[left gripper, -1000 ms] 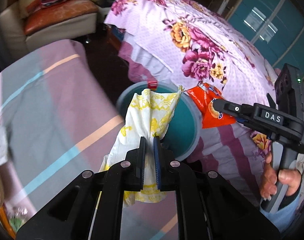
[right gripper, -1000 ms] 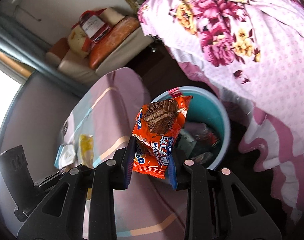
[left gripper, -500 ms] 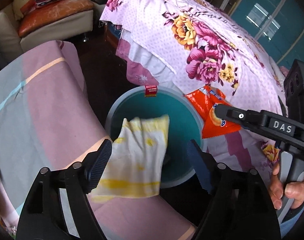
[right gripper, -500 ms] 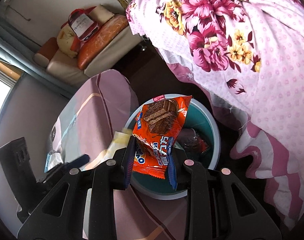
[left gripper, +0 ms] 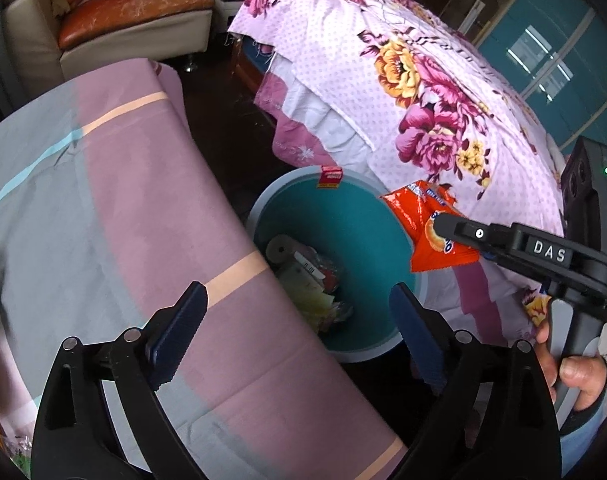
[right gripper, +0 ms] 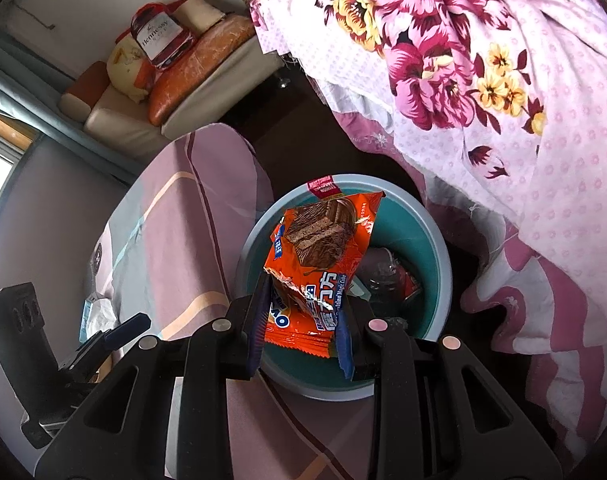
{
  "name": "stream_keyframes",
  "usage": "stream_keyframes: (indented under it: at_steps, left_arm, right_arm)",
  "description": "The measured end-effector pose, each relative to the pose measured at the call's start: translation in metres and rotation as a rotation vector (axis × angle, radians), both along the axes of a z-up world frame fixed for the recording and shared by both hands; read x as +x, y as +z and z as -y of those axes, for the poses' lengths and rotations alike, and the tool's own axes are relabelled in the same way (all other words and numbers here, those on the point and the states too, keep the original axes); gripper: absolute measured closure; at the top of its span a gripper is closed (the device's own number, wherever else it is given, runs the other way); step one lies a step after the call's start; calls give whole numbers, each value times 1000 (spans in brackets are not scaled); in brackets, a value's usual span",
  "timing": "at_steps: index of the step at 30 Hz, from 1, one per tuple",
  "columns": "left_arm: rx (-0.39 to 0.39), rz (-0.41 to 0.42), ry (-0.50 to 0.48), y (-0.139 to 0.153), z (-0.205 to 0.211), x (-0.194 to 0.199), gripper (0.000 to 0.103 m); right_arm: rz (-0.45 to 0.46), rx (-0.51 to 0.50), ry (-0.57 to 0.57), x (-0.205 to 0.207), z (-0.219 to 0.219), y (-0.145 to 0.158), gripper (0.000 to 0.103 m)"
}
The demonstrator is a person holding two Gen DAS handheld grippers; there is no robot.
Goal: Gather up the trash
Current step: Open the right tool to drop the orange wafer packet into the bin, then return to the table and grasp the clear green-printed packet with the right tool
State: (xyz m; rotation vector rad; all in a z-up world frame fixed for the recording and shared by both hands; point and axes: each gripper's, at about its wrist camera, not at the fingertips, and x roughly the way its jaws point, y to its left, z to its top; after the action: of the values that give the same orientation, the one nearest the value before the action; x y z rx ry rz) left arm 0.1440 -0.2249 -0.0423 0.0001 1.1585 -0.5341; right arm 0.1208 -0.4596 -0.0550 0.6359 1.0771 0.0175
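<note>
A teal bin [left gripper: 343, 216] with a grey rim stands on the floor between the cloth-covered table and the bed. My left gripper [left gripper: 297, 292] hangs above its near side; its jaws are opening wide and nothing is between them. The yellow-and-white wrapper [left gripper: 317, 306] lies inside the bin among other trash, beside a paper roll [left gripper: 280, 249]. My right gripper [right gripper: 303, 300] is shut on an orange snack wrapper [right gripper: 323, 240], held over the bin [right gripper: 439, 264]. In the left wrist view the orange wrapper [left gripper: 425, 220] hovers at the bin's right rim.
A table under a pink, grey and peach striped cloth [left gripper: 103, 200] fills the left. A bed with a floral pink cover [left gripper: 423, 100] overhangs on the right. A sofa [left gripper: 135, 20] stands at the back. A person's hand [left gripper: 575, 372] grips the right handle.
My left jaws went from shut on the yellow-and-white wrapper to wide apart, and the wrapper fell into the bin. The right gripper carried the orange wrapper closer over the bin.
</note>
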Motion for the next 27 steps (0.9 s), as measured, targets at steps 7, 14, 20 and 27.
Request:
stream_keyframes:
  at_steps: [7, 14, 20, 27]
  left_arm:
    - [0, -26, 10, -6, -15, -8, 9]
    - [-16, -41, 39, -6, -35, -20, 9]
    - [-31, -37, 81, -2, -63, -34, 9]
    - [-44, -27, 150, 4, -110, -52, 9]
  right_arm:
    - [-23, -4, 6, -1, -9, -2, 51]
    - [-31, -30, 17, -9, -19, 4, 35]
    - [-34, -35, 45, -14, -38, 11, 29]
    - [-39, -33, 128, -19, -80, 22, 28]
